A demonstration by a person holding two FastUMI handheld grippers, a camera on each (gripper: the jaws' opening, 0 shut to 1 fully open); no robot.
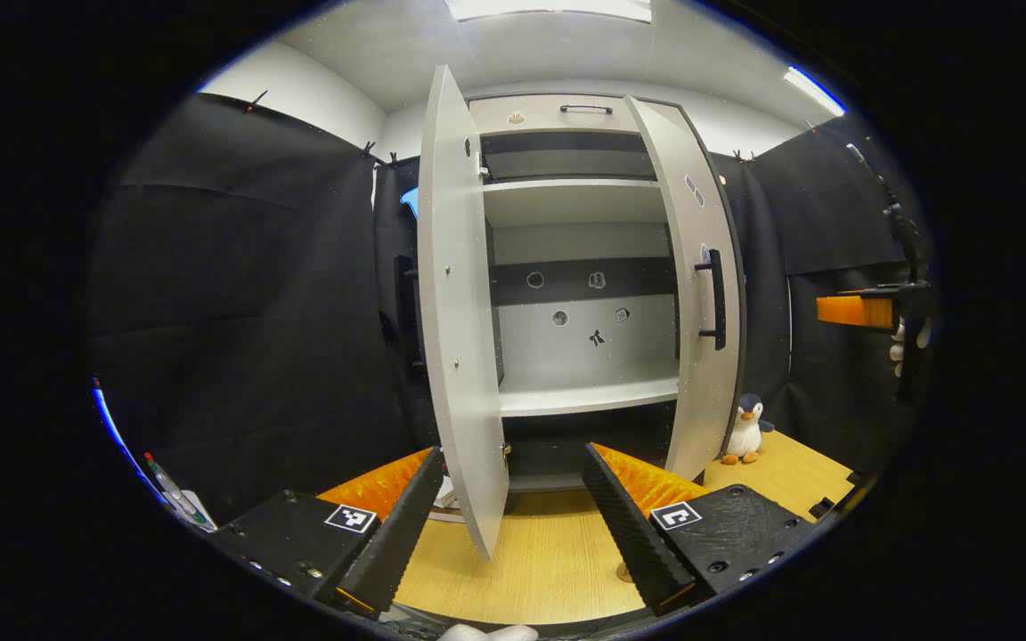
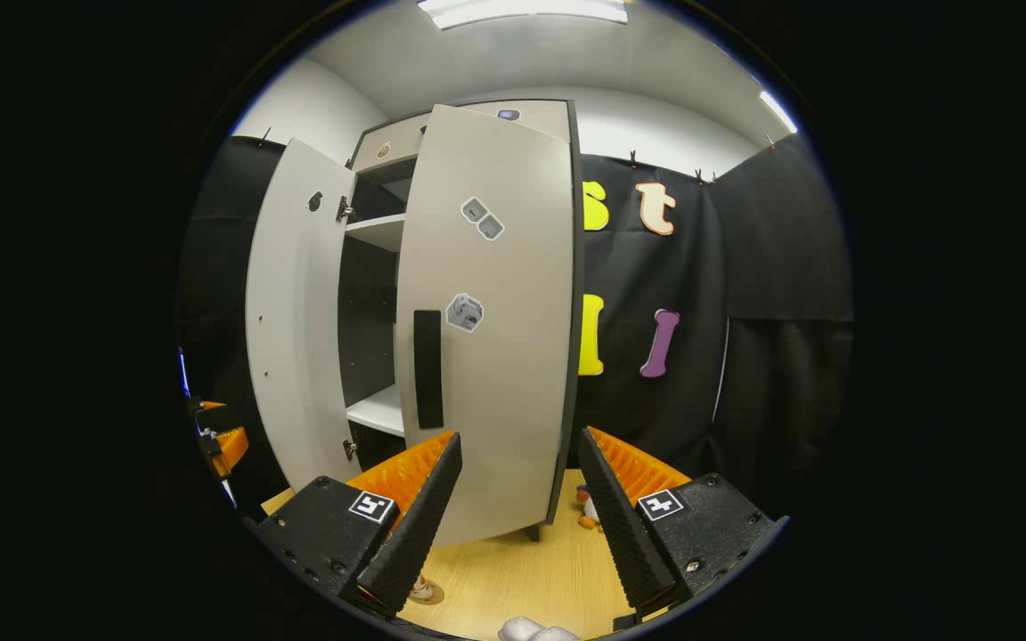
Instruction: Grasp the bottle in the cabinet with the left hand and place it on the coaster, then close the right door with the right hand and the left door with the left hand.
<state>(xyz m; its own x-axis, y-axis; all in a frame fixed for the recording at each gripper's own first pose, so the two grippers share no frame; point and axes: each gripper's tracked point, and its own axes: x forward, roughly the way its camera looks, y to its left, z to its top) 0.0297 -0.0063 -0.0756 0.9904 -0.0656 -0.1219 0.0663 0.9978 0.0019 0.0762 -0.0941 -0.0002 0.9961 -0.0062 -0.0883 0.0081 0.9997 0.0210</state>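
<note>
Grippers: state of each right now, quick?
Left gripper: open, holding nothing, facing the cabinet's open left door.
Right gripper: open, holding nothing, in front of the right door.

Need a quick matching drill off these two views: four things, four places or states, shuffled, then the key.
Things:
1. left door
2. right door
3. penguin toy
4. left gripper

Places or states:
A. open, nothing between its fingers
B. on the wooden table, right of the cabinet
C. swung wide, seen nearly edge-on in the left gripper view
D. partly open, stickers on its front

Pairs: 1-C, 2-D, 3-B, 4-A
</note>
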